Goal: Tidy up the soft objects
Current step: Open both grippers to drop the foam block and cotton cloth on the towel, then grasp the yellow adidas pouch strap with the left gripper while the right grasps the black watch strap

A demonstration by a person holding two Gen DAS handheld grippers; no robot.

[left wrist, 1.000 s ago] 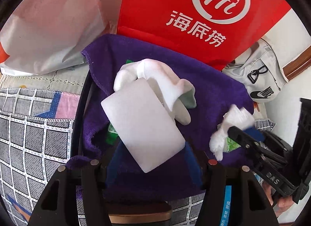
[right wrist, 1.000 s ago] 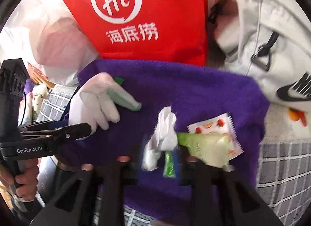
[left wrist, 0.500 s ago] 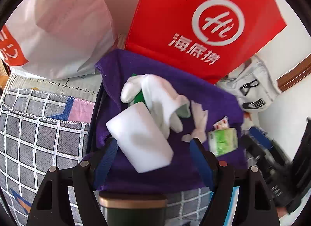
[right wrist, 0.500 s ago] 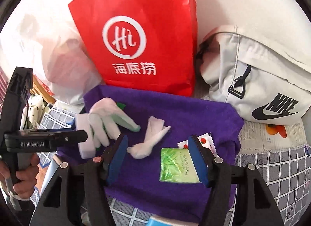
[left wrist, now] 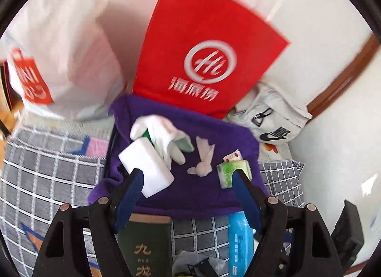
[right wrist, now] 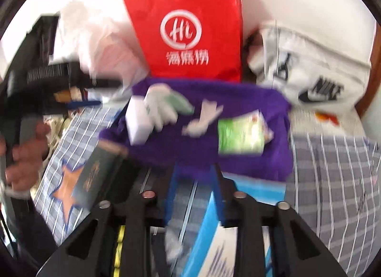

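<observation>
Grey checked bedspread [left wrist: 42, 169] under purple towel [left wrist: 190, 193], red bag [left wrist: 202, 45], grey Nike bag [left wrist: 269, 115].

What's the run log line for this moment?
left gripper: open, empty | right gripper: closing, empty | sponge, glove on purple towel

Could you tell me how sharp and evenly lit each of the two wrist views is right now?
Left wrist view: towel items crisp, red bag slightly smeared, bright daylight, fisheye bending at edges. Right wrist view: strong motion blur throughout; green packet and white glove smeared.
</observation>
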